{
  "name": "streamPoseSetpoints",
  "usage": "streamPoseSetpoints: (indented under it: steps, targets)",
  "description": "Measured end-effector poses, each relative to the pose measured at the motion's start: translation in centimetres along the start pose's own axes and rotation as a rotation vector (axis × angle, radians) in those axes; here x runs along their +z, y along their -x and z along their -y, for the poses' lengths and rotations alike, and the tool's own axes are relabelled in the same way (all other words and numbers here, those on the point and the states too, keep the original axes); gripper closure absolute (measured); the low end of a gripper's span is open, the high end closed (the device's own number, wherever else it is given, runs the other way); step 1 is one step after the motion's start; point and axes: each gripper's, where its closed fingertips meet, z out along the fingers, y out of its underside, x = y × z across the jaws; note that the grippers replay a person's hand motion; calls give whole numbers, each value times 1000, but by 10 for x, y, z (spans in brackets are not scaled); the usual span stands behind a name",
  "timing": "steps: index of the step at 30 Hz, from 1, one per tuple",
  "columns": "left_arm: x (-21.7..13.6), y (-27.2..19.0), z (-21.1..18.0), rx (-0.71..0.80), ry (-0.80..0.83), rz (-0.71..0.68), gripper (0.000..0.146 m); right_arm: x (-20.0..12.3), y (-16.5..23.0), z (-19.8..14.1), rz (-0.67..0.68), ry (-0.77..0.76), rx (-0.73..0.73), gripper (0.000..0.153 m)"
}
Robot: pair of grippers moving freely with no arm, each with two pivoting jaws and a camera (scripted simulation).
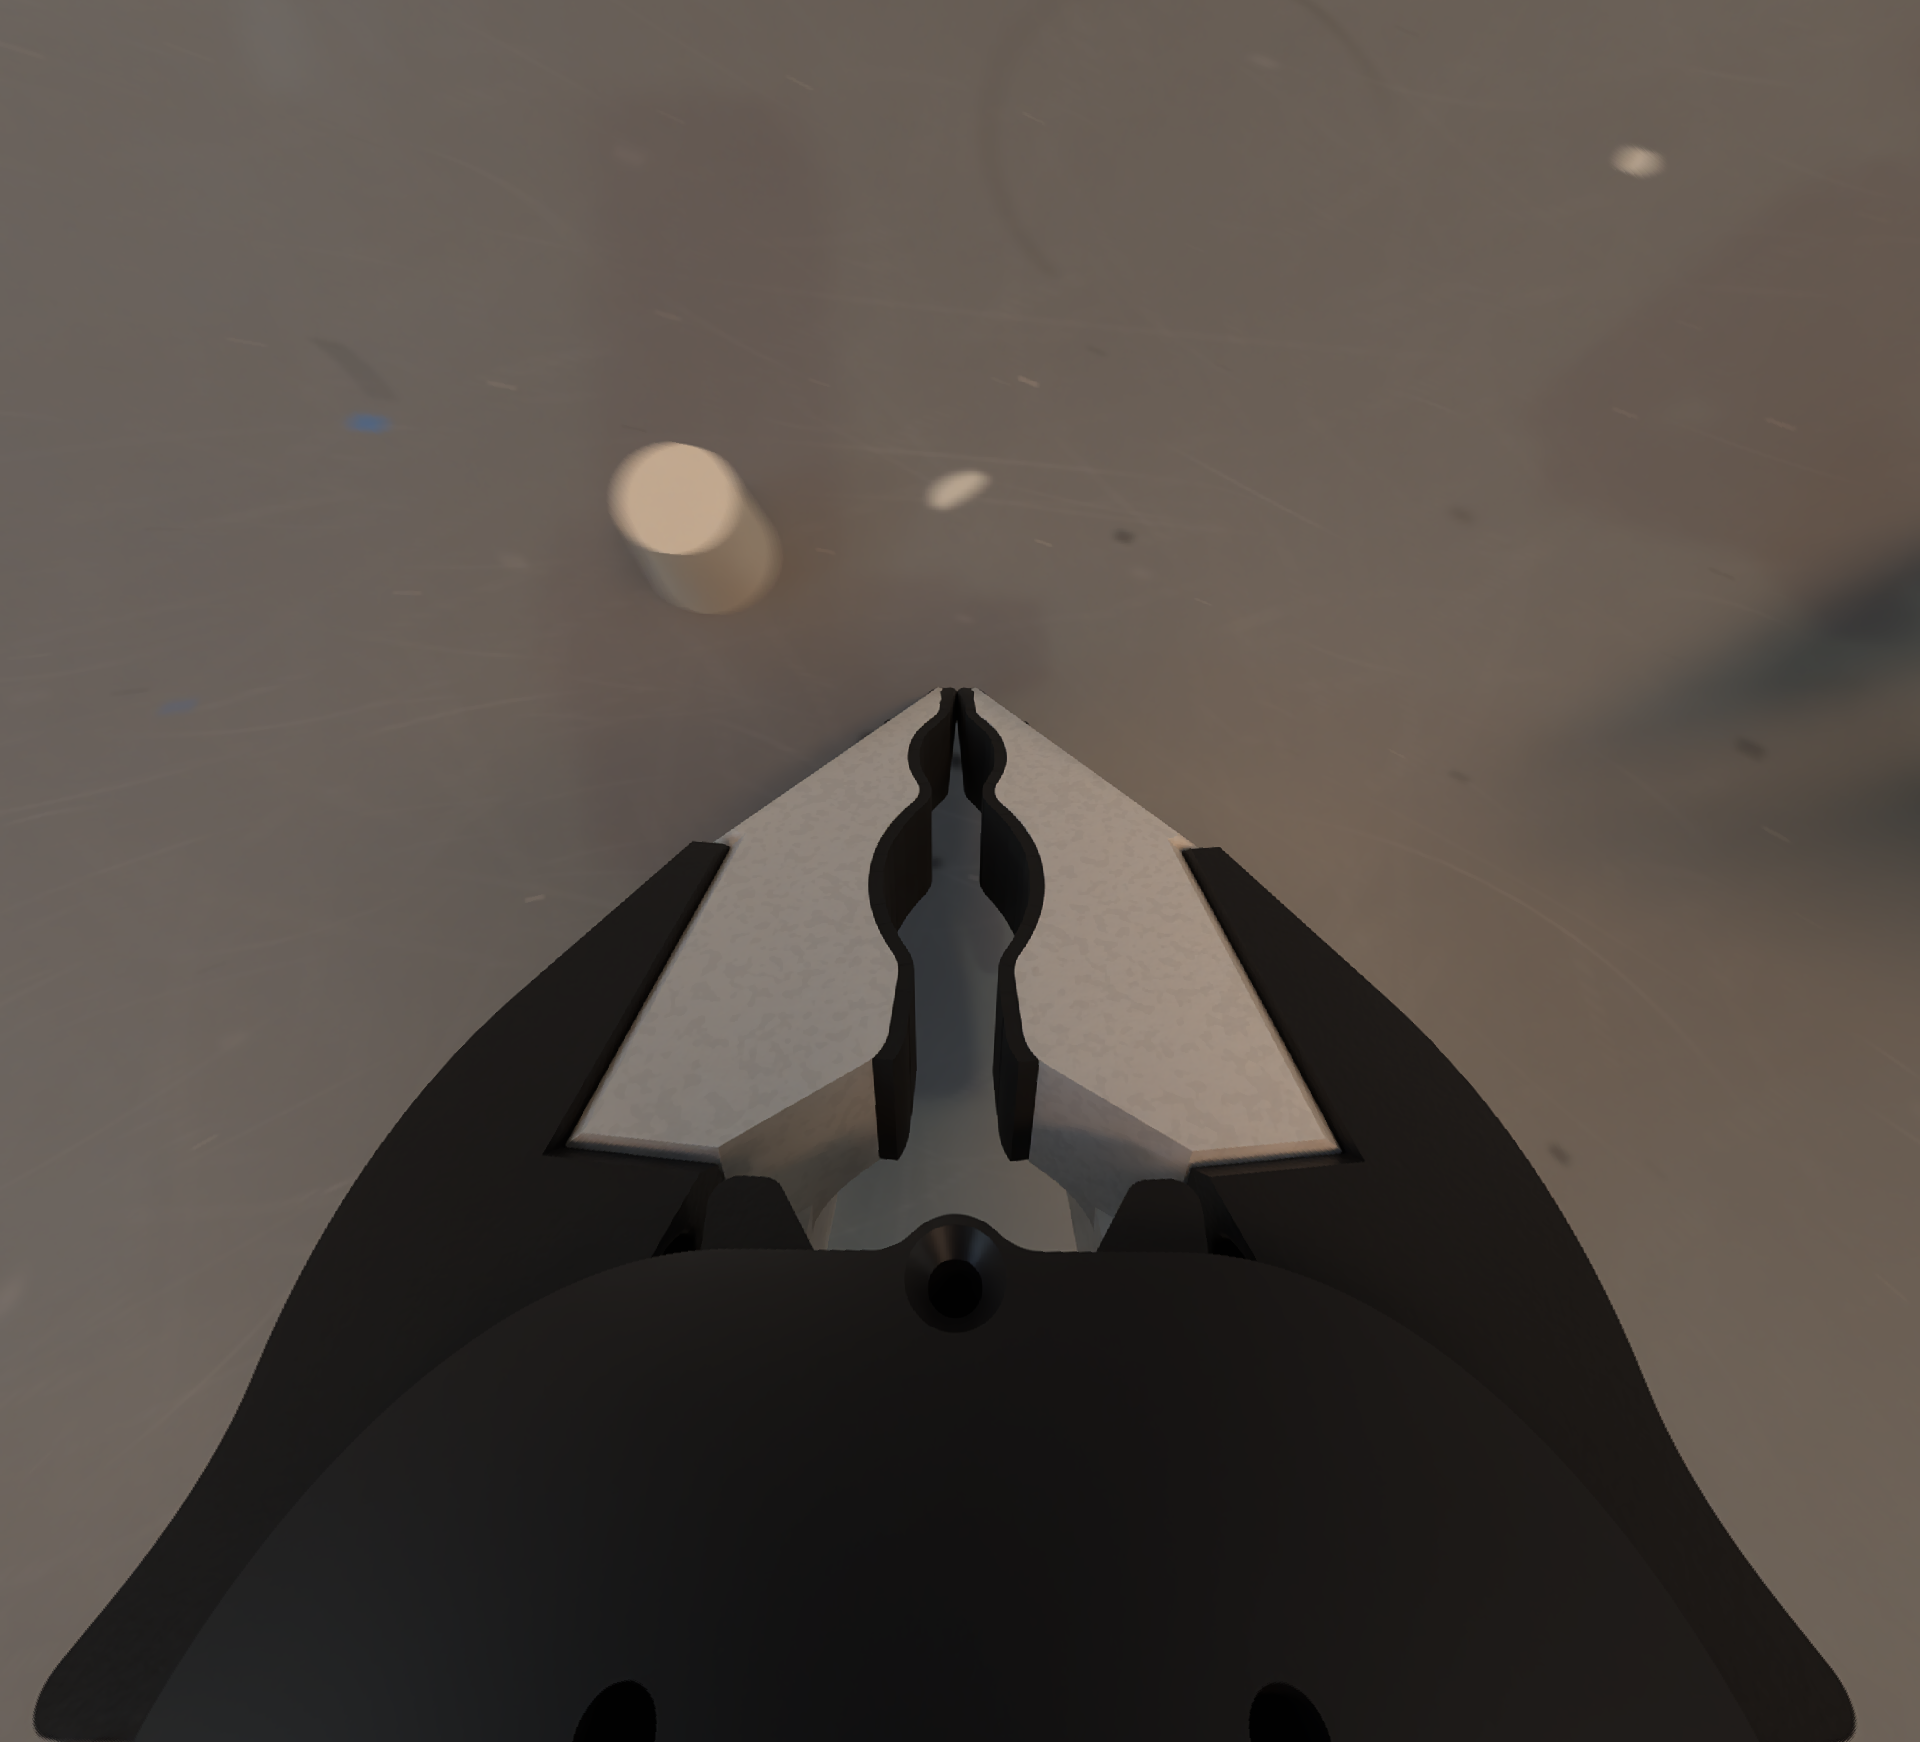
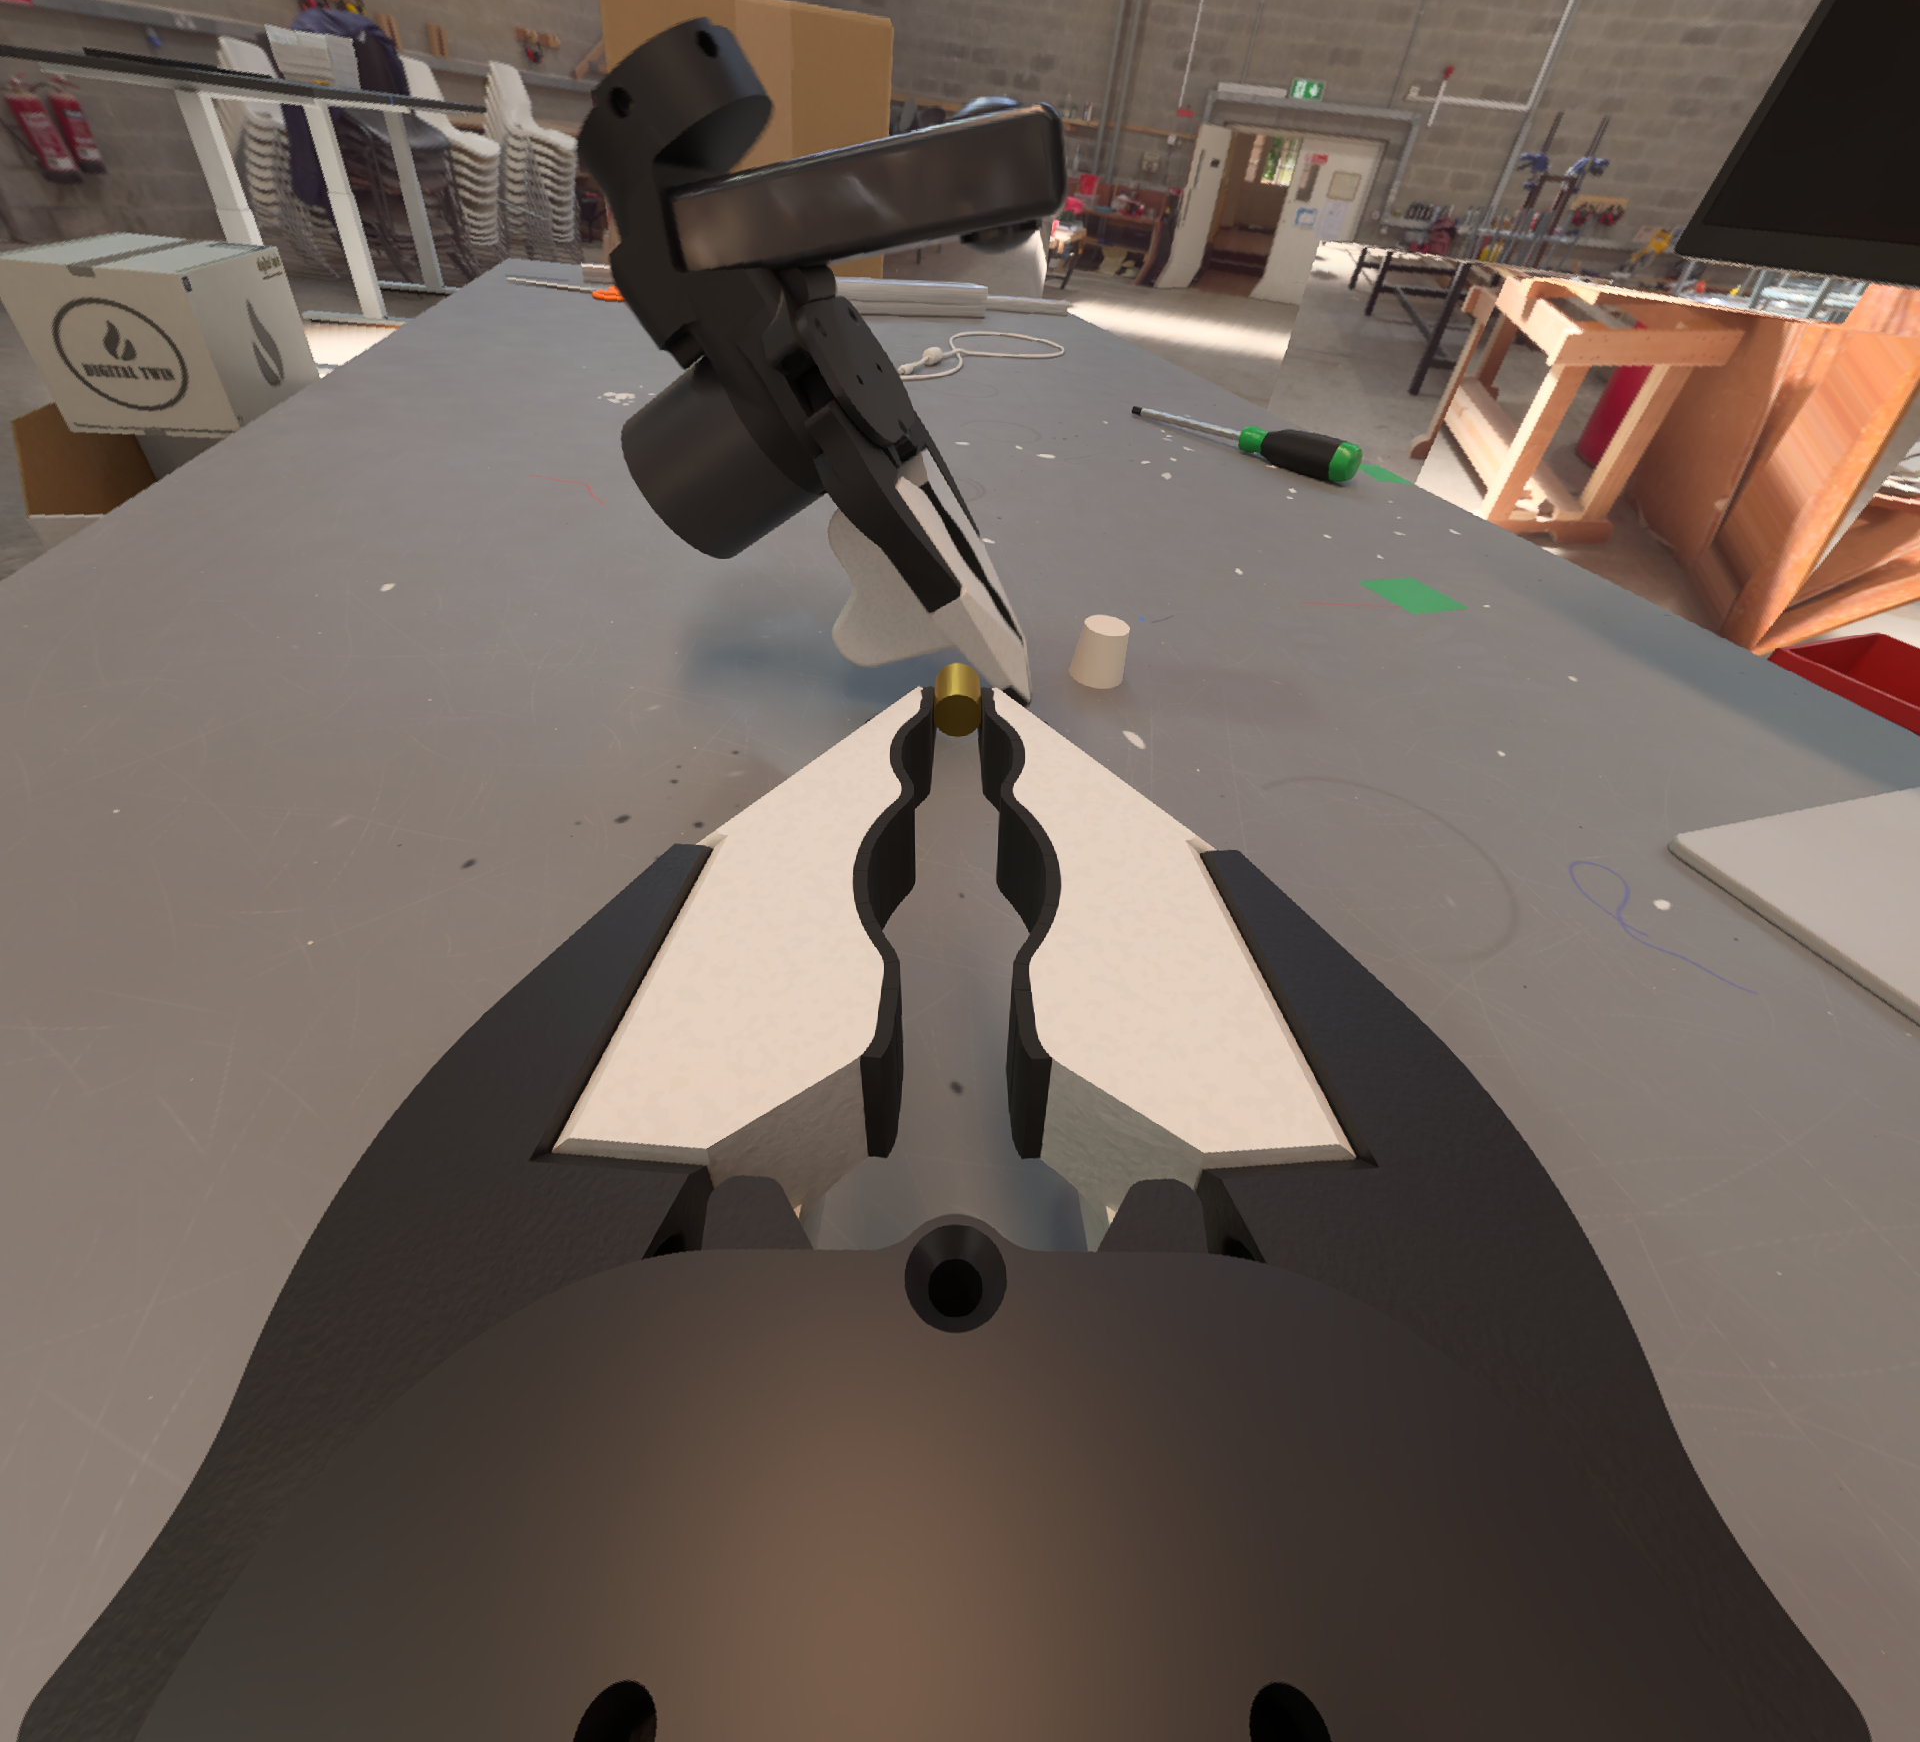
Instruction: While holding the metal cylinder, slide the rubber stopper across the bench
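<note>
Clamped between the tips of the right hand-held gripper (image 2: 957,713): a small brass-coloured metal cylinder (image 2: 956,701), lying on its side with one round end facing the camera, just above the grey table (image 2: 416,757). Beside it, to the right and a little farther off, standing upright on the table: a cream, tapered rubber stopper (image 2: 1099,650), narrow end up, untouched by either tool. Tilted steeply down from the upper left, the left hand-held gripper (image 2: 1013,669), black-bodied with white fingers, its tips pressed together with nothing between them, pointed at the table between cylinder and stopper, close to both.

From the left wrist view, looking nearly straight down: the left hand-held gripper (image 1: 956,695) with jaws closed and empty; ahead and to the left, the stopper (image 1: 694,526), pale and round-topped, clear of the tips. No cylinder visible here.

Matte and smooth, the stopper; glossy with a golden sheen, the cylinder, short and stubby.

Scuffed and paint-flecked, the table, marked with faint ring stains and dark spots. Farther back on the right, a green-and-black-handled screwdriver (image 2: 1273,449); nearer, a flat green patch (image 2: 1411,596); at the right edge, a pale flat board (image 2: 1829,882); far off, a white looped cable (image 2: 987,347). Beyond, a workshop hall with grey block walls, stacked white chairs (image 2: 520,165), a white printed carton (image 2: 145,331) at left, wooden workbenches (image 2: 1621,404) at right.
</note>
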Motion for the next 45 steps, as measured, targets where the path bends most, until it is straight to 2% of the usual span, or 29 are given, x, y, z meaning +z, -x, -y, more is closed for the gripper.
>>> streamPoseSetpoints:
  steps: [3, 7, 13, 17, 19, 21, 23, 26, 35, 38, 39, 45]
  targets:
    - [-3, 27, 9, -43, -78, 217, 138, 1, 0, -1, 0, 6, -3, 145]
    - [7, 33, 12, -167, -118, 247, 125, 1, 1, -2, -1, 15, -15, 145]
    - [14, 41, 17, -164, -131, 347, 116, 2, 3, -2, 5, 19, -22, 145]
    - [14, 46, 16, -177, -126, 381, 120, 1, 2, -1, 9, 11, -14, 145]
    - [14, 51, 16, -186, -119, 410, 133, 1, 2, -1, 12, 9, -10, 145]
    - [14, 55, 15, -196, -112, 439, 138, 0, 3, -1, 14, 7, -12, 145]
    - [14, 54, 16, -181, -112, 440, 137, 0, 3, -1, 17, 5, -13, 145]
    - [13, 47, 16, -180, -117, 397, 121, 0, 4, -1, 23, 5, -12, 145]
    - [13, 56, 19, -179, -123, 482, 117, 1, 4, -1, 31, 7, -9, 145]
    - [13, 60, 21, -225, -131, 500, 95, 0, 5, -1, 34, 3, -13, 145]
    - [14, 60, 21, -238, -133, 494, 92, 0, 5, 0, 36, 0, -13, 145]
    - [22, 57, 26, -296, -135, 403, 94, -3, 6, 3, 53, -31, 7, 145]
